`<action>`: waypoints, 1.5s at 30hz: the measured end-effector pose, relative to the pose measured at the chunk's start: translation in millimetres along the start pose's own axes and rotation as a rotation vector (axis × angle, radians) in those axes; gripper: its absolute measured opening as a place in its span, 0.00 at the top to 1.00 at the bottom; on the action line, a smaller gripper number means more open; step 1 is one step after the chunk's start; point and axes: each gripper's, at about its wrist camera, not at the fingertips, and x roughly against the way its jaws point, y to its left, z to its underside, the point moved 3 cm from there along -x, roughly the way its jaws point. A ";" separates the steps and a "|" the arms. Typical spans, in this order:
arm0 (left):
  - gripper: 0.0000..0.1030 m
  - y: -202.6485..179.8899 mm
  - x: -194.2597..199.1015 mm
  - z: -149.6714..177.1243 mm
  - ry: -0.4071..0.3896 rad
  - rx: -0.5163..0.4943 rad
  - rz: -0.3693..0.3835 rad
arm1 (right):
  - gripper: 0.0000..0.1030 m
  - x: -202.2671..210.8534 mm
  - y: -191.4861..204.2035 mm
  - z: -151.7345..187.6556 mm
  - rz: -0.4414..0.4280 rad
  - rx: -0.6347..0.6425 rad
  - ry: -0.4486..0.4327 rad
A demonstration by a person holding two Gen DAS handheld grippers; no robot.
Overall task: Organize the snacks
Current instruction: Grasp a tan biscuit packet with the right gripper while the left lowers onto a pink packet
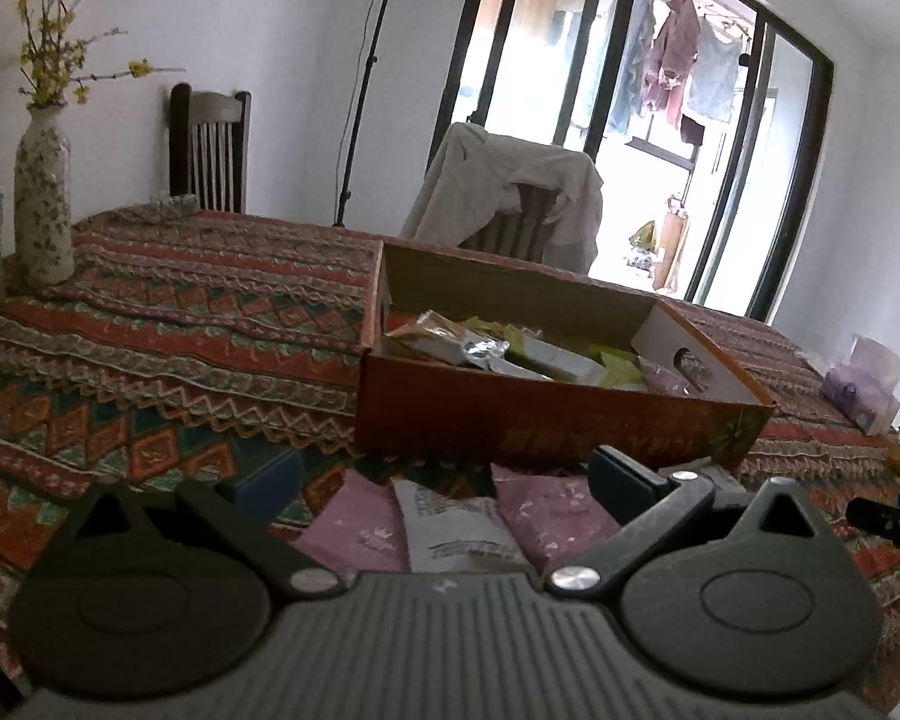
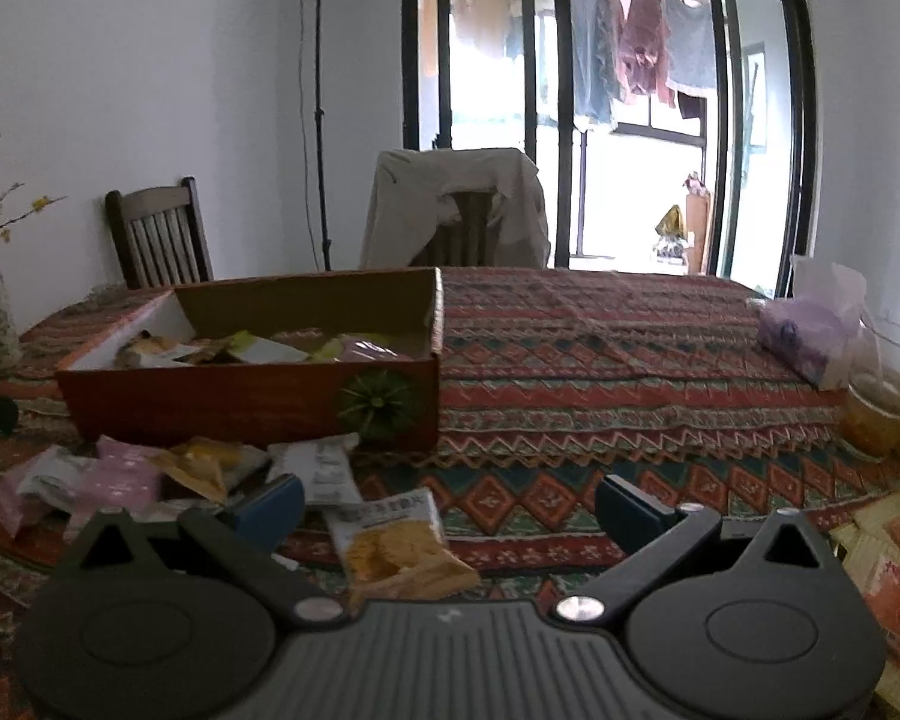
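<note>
Left gripper (image 1: 444, 480) spread wide over pink and white snack packets (image 1: 456, 525) on the desk (image 1: 168, 324); right gripper (image 2: 450, 504) likewise apart above a yellow chip packet (image 2: 393, 546). Beyond, red cardboard box (image 2: 252, 402) half full of snacks.

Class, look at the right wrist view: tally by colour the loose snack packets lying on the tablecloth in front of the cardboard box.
Pink plastic packets: 2
White printed packets: 2
Yellow-orange crinkled packet: 1
White-and-yellow chip packet: 1
Total: 6, though the left pile overlaps, so more may be hidden.
</note>
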 end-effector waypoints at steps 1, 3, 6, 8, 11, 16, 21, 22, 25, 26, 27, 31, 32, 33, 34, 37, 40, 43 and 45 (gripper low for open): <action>0.00 -1.5 -3.1 0.0 0.004 -0.003 0.000 | 0.00 -4.2 -1.9 0.3 -0.003 -0.008 0.014; 0.00 -3.4 -8.5 0.2 0.011 -0.006 0.000 | 0.00 -15.0 -4.5 1.6 -0.037 -0.026 0.058; 0.00 -4.9 -13.8 1.0 0.020 -0.007 -0.001 | 0.00 -27.9 -0.5 5.3 -0.061 0.001 0.109; 0.00 -5.5 -16.1 1.6 0.023 -0.004 -0.001 | 0.00 -33.7 5.5 7.6 -0.083 0.030 0.136; 0.00 -7.0 -20.1 3.3 0.029 -0.003 0.004 | 0.00 -41.3 13.8 11.5 -0.090 0.076 0.164; 0.00 -10.2 -27.6 6.1 0.051 -0.005 0.013 | 0.03 -60.7 16.0 13.8 -0.091 0.086 0.220; 0.00 -7.7 -25.4 8.7 0.053 0.005 0.013 | 0.06 -68.7 16.2 17.1 -0.085 0.077 0.254; 0.00 -7.1 -24.6 9.2 0.053 0.007 0.014 | 0.06 -69.0 16.4 17.1 -0.086 0.078 0.251; 0.00 -6.4 -20.3 9.5 0.047 0.010 0.023 | 0.15 -68.8 17.4 16.9 -0.090 0.078 0.241; 0.00 -6.5 -19.0 9.5 0.044 0.009 0.024 | 0.18 -66.7 18.6 16.8 -0.098 0.082 0.235; 0.00 -6.2 -17.6 10.0 0.042 0.009 0.023 | 0.27 -64.4 20.9 16.9 -0.110 0.092 0.230; 0.00 -3.9 -15.4 12.4 0.047 0.016 0.018 | 0.52 -58.1 28.6 17.0 -0.130 0.102 0.213; 0.00 -3.3 -14.8 12.7 0.048 0.017 0.018 | 0.53 -57.2 28.8 17.3 -0.125 0.096 0.206; 0.00 -2.9 -13.5 13.2 0.048 0.017 0.018 | 0.56 -55.7 28.1 17.8 -0.119 0.084 0.195; 0.00 -2.6 -11.9 13.5 0.046 0.015 0.017 | 0.57 -54.2 26.7 18.1 -0.106 0.067 0.182; 0.00 -0.8 -8.5 12.9 0.041 0.014 0.010 | 0.60 -49.0 21.4 18.1 -0.065 0.024 0.140; 0.00 1.3 -8.1 12.8 0.046 0.015 -0.010 | 0.61 -39.5 15.5 15.4 -0.057 -0.013 0.095; 0.00 3.8 -7.6 12.6 0.050 0.018 -0.027 | 0.61 -30.5 13.7 13.2 -0.064 -0.008 0.060; 0.00 6.0 -7.8 12.2 0.053 0.021 -0.039 | 0.61 -24.1 14.1 11.0 -0.084 -0.010 0.036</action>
